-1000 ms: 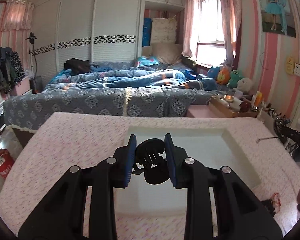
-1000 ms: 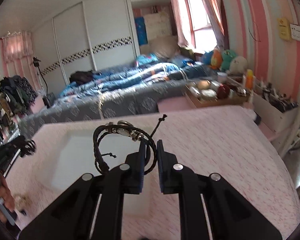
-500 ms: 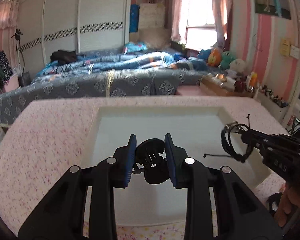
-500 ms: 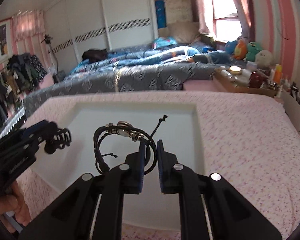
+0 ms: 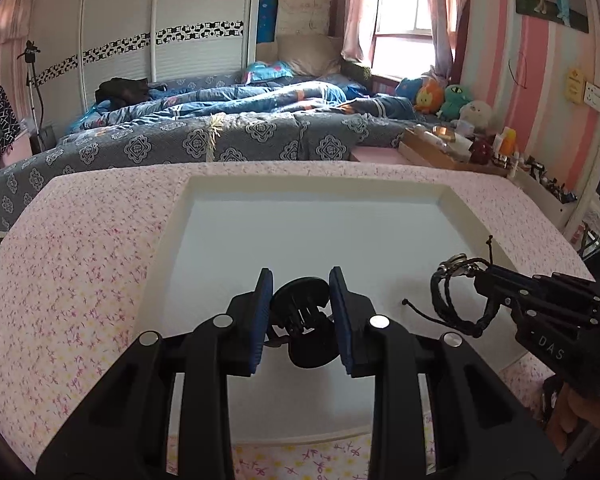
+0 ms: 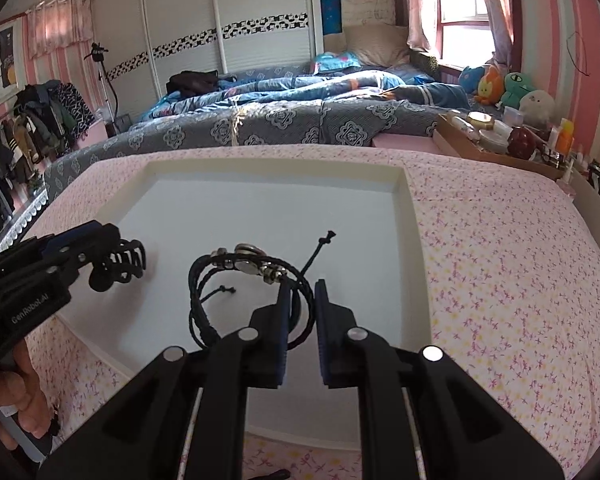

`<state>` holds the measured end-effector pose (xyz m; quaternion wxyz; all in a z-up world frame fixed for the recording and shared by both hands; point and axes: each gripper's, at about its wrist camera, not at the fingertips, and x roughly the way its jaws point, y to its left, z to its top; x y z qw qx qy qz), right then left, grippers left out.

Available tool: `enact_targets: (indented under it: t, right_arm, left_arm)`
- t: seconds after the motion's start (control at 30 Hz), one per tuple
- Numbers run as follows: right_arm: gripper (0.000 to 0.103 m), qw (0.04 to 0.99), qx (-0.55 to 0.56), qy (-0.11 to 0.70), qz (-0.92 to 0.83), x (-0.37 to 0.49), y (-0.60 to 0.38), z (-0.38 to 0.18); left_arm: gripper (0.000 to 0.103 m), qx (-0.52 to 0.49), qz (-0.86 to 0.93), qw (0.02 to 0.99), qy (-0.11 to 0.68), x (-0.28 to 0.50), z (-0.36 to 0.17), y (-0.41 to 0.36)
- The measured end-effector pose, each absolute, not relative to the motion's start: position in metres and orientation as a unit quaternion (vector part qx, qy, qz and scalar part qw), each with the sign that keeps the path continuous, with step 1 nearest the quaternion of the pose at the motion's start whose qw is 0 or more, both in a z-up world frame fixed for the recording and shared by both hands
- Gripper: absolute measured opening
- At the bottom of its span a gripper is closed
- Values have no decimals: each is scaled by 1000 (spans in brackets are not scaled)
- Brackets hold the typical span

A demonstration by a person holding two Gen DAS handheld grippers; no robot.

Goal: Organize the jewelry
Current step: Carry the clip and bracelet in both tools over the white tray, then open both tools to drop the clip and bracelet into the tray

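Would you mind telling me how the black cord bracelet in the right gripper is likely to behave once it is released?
The bracelet, pinched by the right gripper, looks braided, so probably floppy, slumping onto the tray. Its loose tail may snag. Metal beads probably weight one side.

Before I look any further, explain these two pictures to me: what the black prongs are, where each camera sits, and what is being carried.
There is no robot here. A person holds a hand-held gripper in each hand, and each has two black fingers and a wide-angle camera looking forward along them. So each picture is one gripper's own view, with the other gripper showing at the side.

In the left view, the left gripper is shut on a black hair clip. In the right view, the right gripper is shut on a black braided bracelet with metal beads.

Both hang over a white tray, which sits on a table covered with a pink flowered cloth. Behind are a bed and wardrobes.
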<state>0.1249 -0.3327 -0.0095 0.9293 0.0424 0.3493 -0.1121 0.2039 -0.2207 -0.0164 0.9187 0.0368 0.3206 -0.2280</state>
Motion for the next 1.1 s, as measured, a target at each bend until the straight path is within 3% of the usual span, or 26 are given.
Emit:
enact_targets:
  t: [1.1]
  right_arm:
    - [15,917,41,378,-119,134,-337,-19]
  left_arm:
    - [28,59,-229,909,343,203,-30,-226]
